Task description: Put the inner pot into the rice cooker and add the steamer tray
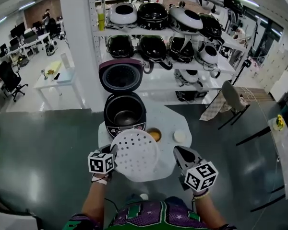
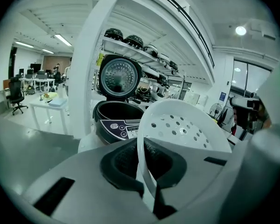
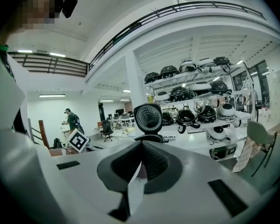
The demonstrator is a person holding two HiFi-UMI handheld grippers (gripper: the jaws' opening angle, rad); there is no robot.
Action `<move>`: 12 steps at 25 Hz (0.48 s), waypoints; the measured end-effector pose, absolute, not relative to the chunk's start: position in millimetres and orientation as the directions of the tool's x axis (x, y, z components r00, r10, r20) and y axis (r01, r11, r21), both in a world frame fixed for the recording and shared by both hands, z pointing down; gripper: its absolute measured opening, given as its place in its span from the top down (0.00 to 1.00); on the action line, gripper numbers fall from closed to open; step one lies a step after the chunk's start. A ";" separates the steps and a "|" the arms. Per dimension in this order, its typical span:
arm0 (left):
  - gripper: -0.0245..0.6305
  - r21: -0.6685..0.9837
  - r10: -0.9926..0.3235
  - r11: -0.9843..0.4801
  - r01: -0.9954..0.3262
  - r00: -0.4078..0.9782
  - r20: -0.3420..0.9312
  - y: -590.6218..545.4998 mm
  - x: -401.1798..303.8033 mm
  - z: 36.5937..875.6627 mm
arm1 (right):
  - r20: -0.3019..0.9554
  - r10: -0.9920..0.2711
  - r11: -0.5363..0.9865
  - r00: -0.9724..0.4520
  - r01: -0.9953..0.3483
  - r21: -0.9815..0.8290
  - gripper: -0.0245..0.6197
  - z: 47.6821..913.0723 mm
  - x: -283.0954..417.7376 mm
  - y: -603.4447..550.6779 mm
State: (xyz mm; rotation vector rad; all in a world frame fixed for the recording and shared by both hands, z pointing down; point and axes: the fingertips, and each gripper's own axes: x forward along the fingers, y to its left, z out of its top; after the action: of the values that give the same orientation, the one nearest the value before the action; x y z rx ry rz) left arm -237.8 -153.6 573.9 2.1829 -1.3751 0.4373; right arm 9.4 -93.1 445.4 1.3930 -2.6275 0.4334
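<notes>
The black rice cooker (image 1: 124, 113) stands open on the small white table (image 1: 169, 120), its lid (image 1: 121, 75) upright and a dark inner pot inside. My left gripper (image 1: 114, 151) is shut on the left rim of the white perforated steamer tray (image 1: 135, 154), which it holds above the table's near edge, in front of the cooker. In the left gripper view the tray's rim (image 2: 141, 157) runs between the jaws of the left gripper (image 2: 144, 164), with the cooker (image 2: 114, 121) beyond. My right gripper (image 1: 177, 151) hangs just right of the tray, apart from it; this gripper (image 3: 139, 164) is shut with nothing in it.
An orange-filled cup (image 1: 155, 134) and a white round disc (image 1: 180, 136) sit on the table right of the cooker. Behind it stand a white pillar (image 1: 79, 42) and shelves (image 1: 153, 32) with several rice cookers. A chair (image 1: 233, 98) stands at the right.
</notes>
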 end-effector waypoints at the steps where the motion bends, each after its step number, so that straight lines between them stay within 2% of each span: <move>1: 0.92 0.254 -0.739 -0.346 -0.903 0.429 0.520 -154.8 -240.7 571.5 | 0.250 -0.786 0.533 -0.566 -0.824 -0.191 0.95 445.2 6.9 -92.6; 12: 0.92 0.283 -0.769 -0.305 -0.909 0.410 0.490 -177.0 -259.7 552.4 | 0.267 -0.782 0.532 -0.563 -0.827 -0.184 0.95 446.3 0.4 -94.5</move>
State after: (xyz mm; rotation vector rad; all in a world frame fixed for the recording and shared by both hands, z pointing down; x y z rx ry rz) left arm -259.7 -177.0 552.4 2.1535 -1.4231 0.3573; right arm 0.4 -94.5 446.3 1.3830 -2.6138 0.4374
